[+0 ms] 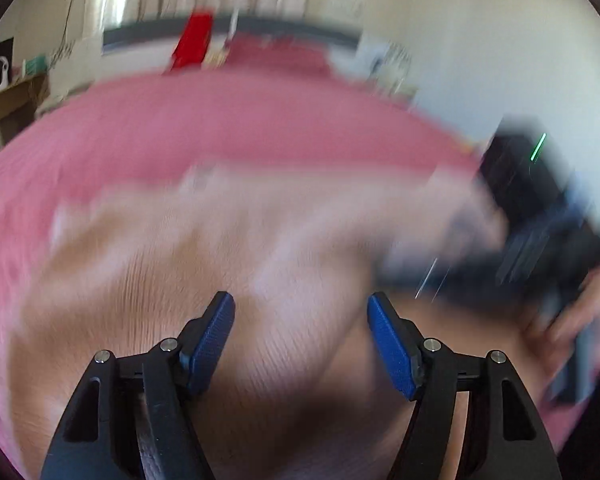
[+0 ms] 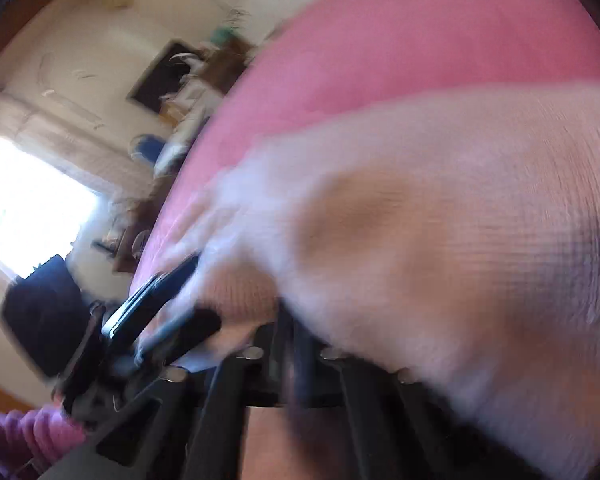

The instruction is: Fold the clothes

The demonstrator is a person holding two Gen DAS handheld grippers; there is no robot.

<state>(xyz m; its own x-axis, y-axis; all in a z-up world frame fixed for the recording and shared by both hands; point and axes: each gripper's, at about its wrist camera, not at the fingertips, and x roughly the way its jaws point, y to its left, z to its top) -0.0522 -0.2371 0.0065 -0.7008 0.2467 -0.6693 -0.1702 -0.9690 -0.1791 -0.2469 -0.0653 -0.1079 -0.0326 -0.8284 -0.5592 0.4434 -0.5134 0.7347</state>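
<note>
A peach ribbed garment point(image 1: 220, 260) lies spread on a pink bedspread point(image 1: 180, 128); both views are blurred. My left gripper point(image 1: 300, 300) hovers just above the cloth, its blue pads point(image 1: 216, 336) wide apart with nothing between them. To the right, the right gripper point(image 1: 512, 232) is held by a hand at the garment's stretched corner. In the right wrist view the garment point(image 2: 460, 220) drapes over my right gripper point(image 2: 296, 344), whose dark fingers stand together with the cloth bunched at them and the tips hidden. The left gripper point(image 2: 168, 292) shows at the left.
A red object point(image 1: 194, 44) and clutter lie at the bed's far edge, with a cardboard box point(image 1: 20, 100) off to the left. Beside the bed are a bright window point(image 2: 32, 208) and a dark bulky object point(image 2: 40, 312). A purple sleeve point(image 2: 20, 432) sits low left.
</note>
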